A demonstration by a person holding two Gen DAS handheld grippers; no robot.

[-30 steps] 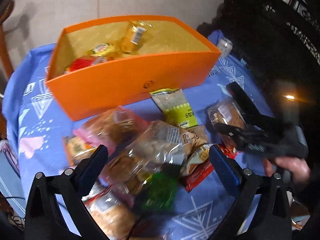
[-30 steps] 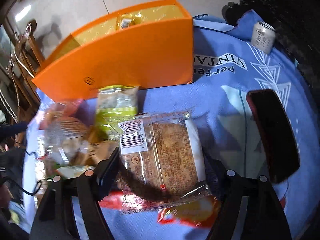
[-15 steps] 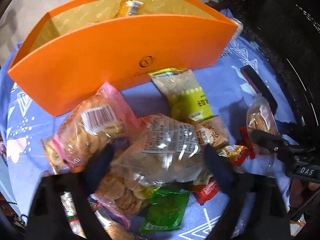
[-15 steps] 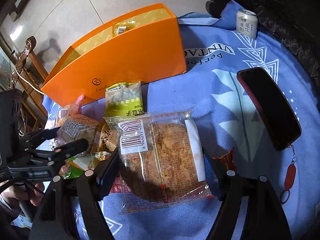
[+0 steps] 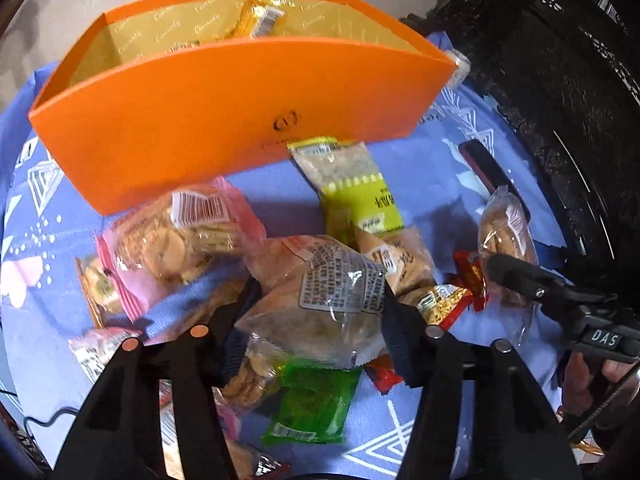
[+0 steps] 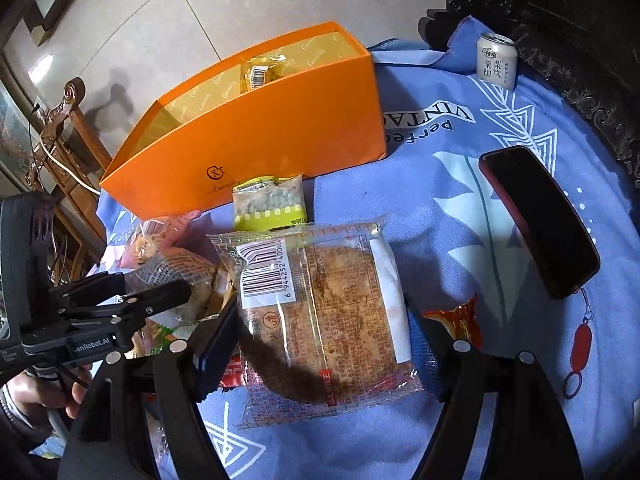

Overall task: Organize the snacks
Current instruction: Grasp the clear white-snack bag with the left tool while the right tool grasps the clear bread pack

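Observation:
An orange box (image 5: 224, 120) with a few snacks inside stands at the back of the blue cloth; it also shows in the right wrist view (image 6: 260, 136). My left gripper (image 5: 316, 312) is shut on a clear bag of pastry (image 5: 320, 300) above a pile of snack packets. My right gripper (image 6: 320, 332) is shut on a clear-wrapped square cake with a barcode (image 6: 320, 312), held above the cloth. A yellow-green packet (image 5: 352, 188) lies in front of the box, also seen in the right wrist view (image 6: 272, 204). A pink biscuit bag (image 5: 180, 240) lies to the left.
A dark phone (image 6: 540, 216) lies on the cloth to the right. A white drink can (image 6: 496, 60) stands at the back right. A green packet (image 5: 312, 404) and red wrappers (image 5: 468, 276) lie in the pile. Dark carved furniture (image 5: 560, 80) borders the right side.
My left gripper dropped onto the pile and closed on the clear pastry bag. My right gripper lifted the square cake higher above the cloth.

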